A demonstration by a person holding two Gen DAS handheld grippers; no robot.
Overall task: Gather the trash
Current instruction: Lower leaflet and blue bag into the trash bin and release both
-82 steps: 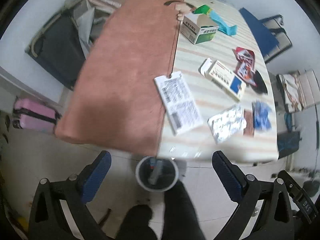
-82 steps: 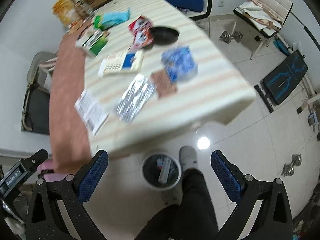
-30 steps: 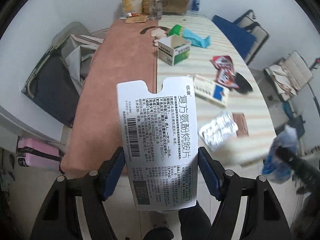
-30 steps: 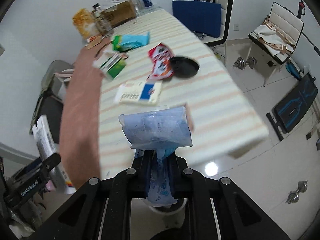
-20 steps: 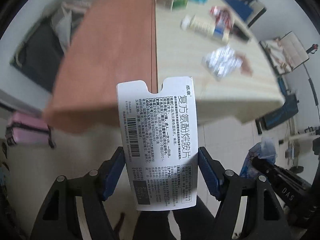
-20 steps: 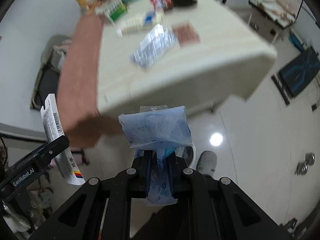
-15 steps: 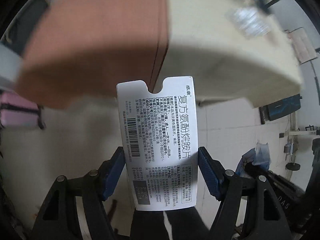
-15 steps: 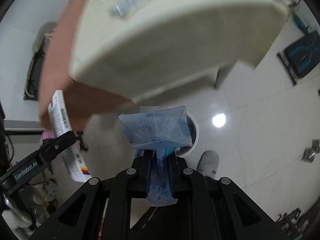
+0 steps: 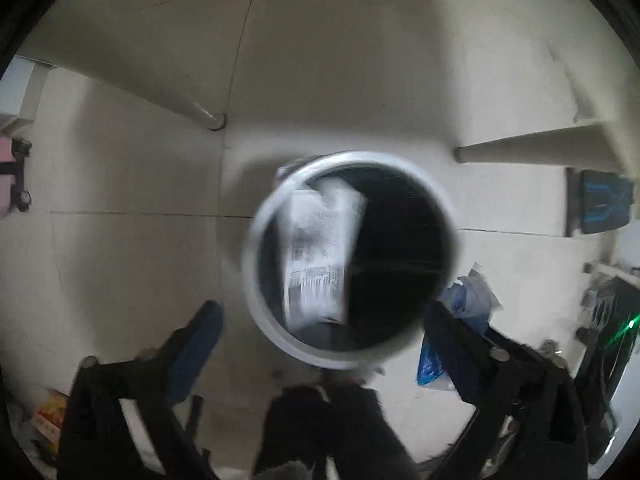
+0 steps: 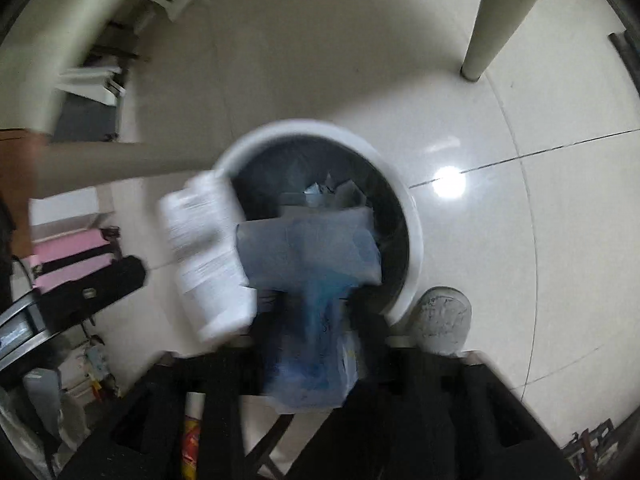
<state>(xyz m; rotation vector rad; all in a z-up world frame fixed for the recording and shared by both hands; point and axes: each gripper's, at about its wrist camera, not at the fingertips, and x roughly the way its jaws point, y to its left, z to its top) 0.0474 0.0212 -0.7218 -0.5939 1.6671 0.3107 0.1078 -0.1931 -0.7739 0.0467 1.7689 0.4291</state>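
Pale tiles surround the bin [image 9: 352, 258]. Left gripper [image 9: 316, 336] has just sprung wide – its carton [image 9: 320, 256] drops inside. Right gripper [image 10: 316, 316], jaws parting, barely holds the blue bag [image 10: 310, 276] – it could snag the rim and spill.

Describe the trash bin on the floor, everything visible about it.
The trash bin is round with a smooth white, plastic-looking rim and a dark lining. It stands upright on pale floor tiles beside a table leg and a grey shoe. Crumpled wrappers already lie inside. A white printed medicine box, blurred, is dropping in at the left side of its mouth, and a blue plastic packet hangs over its near edge.
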